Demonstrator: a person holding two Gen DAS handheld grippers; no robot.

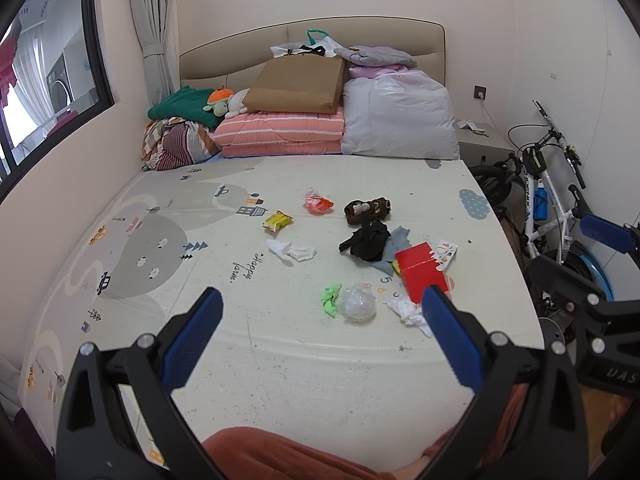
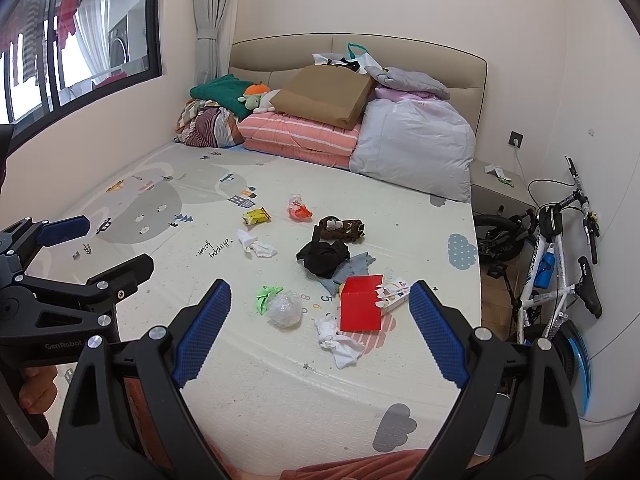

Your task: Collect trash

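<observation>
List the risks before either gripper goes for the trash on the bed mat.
1. Black crumpled cloth and brown fuzzy socks lie among the litter; they could get grabbed as trash.
2. The clear crinkled plastic ball touches the green wrapper; one pinch may take both or flick one away.

The play mat [image 2: 248,380] reads "happy", and the left claw [image 2: 52,264] body reads "GenRobot".

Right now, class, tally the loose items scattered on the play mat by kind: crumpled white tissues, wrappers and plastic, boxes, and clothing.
Crumpled white tissues: 2
Wrappers and plastic: 4 (yellow snack packet, red-orange wrapper, green wrapper, clear plastic ball)
Boxes: 2 (red carton, small white printed box)
Clothing: 3 (brown furry item, black garment, grey cloth)
Total: 11
</observation>
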